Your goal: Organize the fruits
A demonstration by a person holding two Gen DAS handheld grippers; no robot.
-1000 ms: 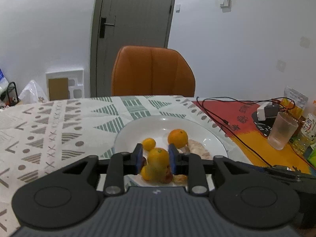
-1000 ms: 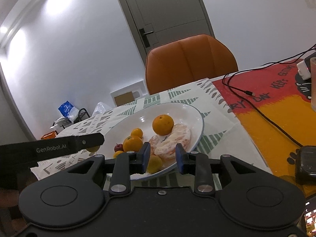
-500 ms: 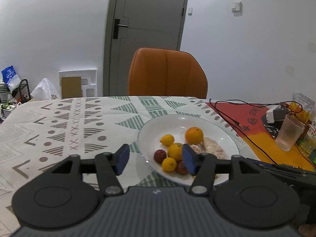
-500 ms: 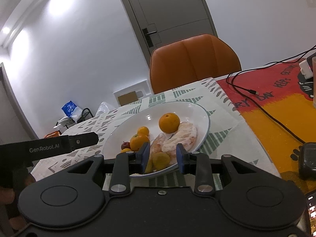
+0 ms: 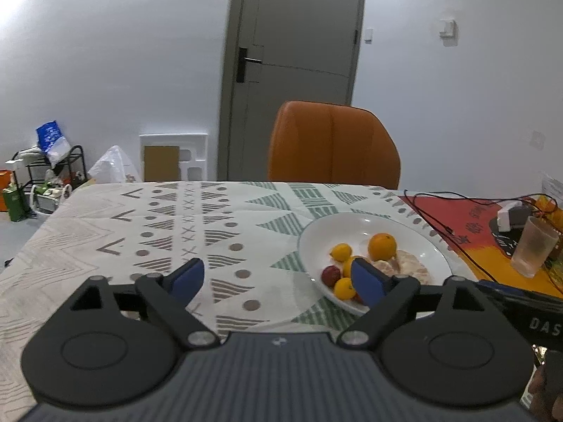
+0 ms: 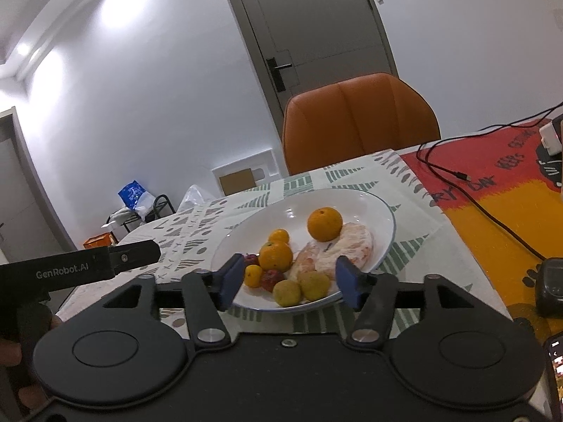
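A white plate (image 6: 381, 218) (image 5: 436, 256) on the patterned tablecloth holds several fruits: a large orange (image 6: 324, 224) (image 5: 382, 247), smaller oranges (image 6: 276, 255), a peeled pomelo (image 6: 352, 246), small red fruits (image 6: 272, 279) and two yellow-green ones (image 6: 301, 289). My right gripper (image 6: 290, 283) hovers at the plate's near rim; its jaws are opening, nothing pressed between the blue pads. My left gripper (image 5: 278, 277) is left of the plate over the cloth, its jaws opening wide and empty, the right pad in front of the fruits.
An orange chair (image 5: 334, 142) stands behind the table. On the red-and-yellow mat (image 6: 510, 190) lie a black cable (image 6: 492, 211), a charger (image 5: 508, 212) and a plastic cup (image 5: 533, 248). A phone (image 6: 554, 369) and a dark device (image 6: 549, 286) lie at the right.
Both grippers let go of their fruits and opened. The left one drew back and to the left of the plate. A second yellow-green fruit now lies at the plate's near rim.
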